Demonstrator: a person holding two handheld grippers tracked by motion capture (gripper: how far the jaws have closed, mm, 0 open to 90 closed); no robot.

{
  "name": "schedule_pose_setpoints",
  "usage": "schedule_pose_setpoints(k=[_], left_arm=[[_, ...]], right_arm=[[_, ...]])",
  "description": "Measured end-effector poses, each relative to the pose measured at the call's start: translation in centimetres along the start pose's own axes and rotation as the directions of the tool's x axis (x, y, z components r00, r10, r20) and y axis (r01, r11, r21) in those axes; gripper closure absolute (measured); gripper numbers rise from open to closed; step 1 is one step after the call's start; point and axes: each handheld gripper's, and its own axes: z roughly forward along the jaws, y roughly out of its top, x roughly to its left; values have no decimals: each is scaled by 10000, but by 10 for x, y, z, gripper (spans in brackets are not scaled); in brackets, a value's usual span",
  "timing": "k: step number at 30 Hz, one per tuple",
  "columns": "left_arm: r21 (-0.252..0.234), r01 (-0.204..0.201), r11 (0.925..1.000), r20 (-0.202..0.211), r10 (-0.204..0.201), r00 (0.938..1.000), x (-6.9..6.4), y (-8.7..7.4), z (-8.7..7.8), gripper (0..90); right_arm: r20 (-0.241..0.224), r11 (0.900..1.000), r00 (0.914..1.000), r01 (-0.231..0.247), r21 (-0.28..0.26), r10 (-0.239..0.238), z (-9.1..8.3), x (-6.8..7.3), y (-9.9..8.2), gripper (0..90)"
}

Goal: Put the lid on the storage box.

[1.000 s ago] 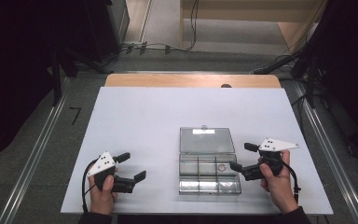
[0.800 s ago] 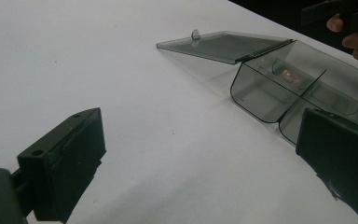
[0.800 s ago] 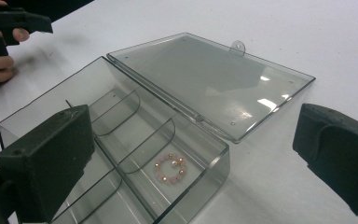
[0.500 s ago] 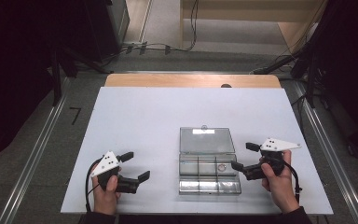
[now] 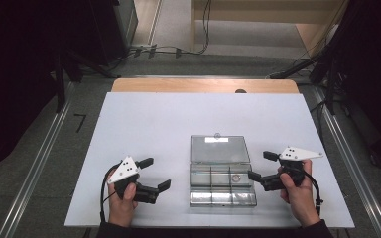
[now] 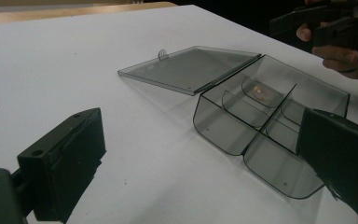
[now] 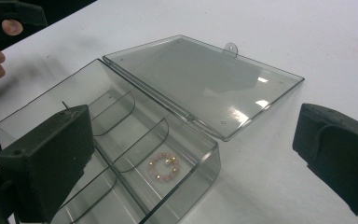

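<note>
While grippers flank it, box [image 5: 222, 171] lies open.

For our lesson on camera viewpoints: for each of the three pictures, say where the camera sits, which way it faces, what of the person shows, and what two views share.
High view: above the person's side, looking forward and down; both hands hold the left gripper and right gripper.
Left gripper view: rides that gripper, facing the clear box; own jaws show.
Right gripper view: likewise, from the other side.
Shared: box, open lid, bracelet.
</note>
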Motion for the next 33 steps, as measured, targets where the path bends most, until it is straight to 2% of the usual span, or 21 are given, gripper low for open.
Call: schedule_pose_setpoints(k=[16, 33], left_arm=[[137, -138, 9998, 402, 132, 9991, -2, 23, 26, 6], [-103, 323, 9994, 789, -314, 9964, 5, 34, 51, 6]], right_arm=[[100, 10000, 9999, 39, 65, -40, -1, -2, 3, 0], [93, 9999, 9999, 50, 147, -52, 3, -5, 9, 0]])
